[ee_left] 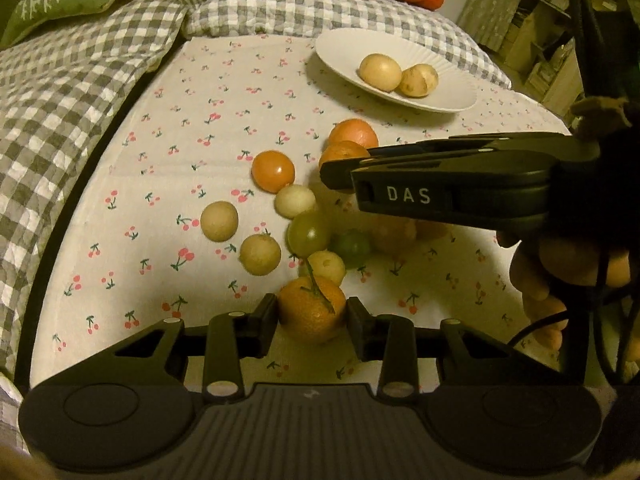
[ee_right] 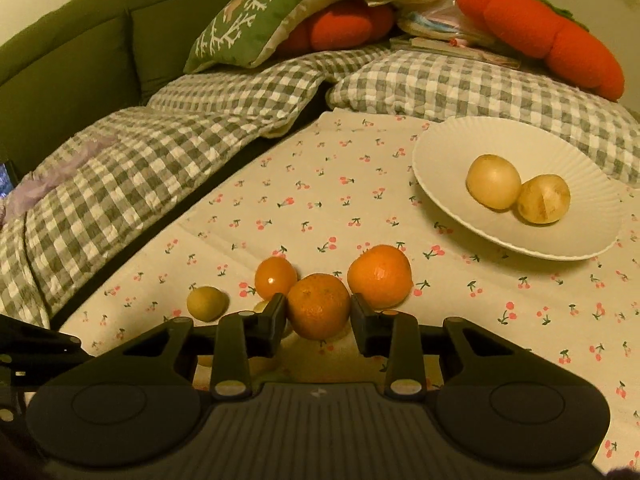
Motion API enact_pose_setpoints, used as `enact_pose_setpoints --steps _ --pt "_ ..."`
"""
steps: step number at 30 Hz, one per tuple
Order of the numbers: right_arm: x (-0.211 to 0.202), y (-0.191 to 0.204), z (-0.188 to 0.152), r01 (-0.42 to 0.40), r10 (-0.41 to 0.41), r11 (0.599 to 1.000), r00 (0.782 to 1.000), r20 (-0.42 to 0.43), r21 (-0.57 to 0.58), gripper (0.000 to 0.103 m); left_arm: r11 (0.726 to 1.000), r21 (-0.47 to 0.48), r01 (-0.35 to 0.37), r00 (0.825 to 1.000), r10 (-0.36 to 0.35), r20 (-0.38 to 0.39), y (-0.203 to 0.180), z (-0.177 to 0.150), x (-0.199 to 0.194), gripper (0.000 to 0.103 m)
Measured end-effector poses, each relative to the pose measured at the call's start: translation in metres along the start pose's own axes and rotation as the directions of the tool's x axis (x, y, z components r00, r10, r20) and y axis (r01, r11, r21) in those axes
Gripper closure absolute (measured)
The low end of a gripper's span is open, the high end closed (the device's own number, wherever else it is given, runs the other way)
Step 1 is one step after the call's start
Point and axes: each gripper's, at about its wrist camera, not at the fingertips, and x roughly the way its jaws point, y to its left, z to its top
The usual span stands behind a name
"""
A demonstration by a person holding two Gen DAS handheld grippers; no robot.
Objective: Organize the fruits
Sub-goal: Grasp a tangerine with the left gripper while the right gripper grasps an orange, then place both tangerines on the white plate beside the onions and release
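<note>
Left wrist: my left gripper (ee_left: 312,314) fingers bracket a stemmed mandarin (ee_left: 311,307) on the tabletop; contact unclear. Soft peel, light; hold across the middle.
Right wrist: right gripper (ee_right: 319,316) likewise flanks an orange (ee_right: 319,306), plate (ee_right: 448,148) well beyond.

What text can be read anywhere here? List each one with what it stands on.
"DAS": white capitals on the side of the right gripper, seen in the left wrist view.
A small pale mark on each gripper's ribbed body is too small to read.
No other text shows.
</note>
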Motion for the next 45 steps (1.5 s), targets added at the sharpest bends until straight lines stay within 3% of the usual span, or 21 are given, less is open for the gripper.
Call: enact_pose_setpoints --steps 21,32,38,45 --pt "-0.050 -0.036 0.031 -0.031 0.019 0.988 0.997 0.078 0.154 0.072 0.999 0.046 -0.016 0.989 0.009 0.147 -0.031 0.031 -0.022 0.081" --pt "-0.106 -0.099 0.047 -0.031 -0.047 0.945 0.972 0.229 0.326 0.072 1.000 0.002 0.008 0.975 -0.008 0.222 -0.051 0.072 -0.032 0.081" --pt "-0.104 -0.121 0.043 -0.002 -0.091 0.918 0.972 0.217 0.396 0.072 1.000 0.010 -0.012 0.967 0.009 0.253 -0.071 0.094 -0.024 0.081" --pt "-0.093 -0.144 0.040 0.008 -0.110 0.879 0.976 0.187 0.477 0.072 1.000 0.009 -0.010 0.975 0.008 0.221 -0.083 0.123 0.013 0.081"
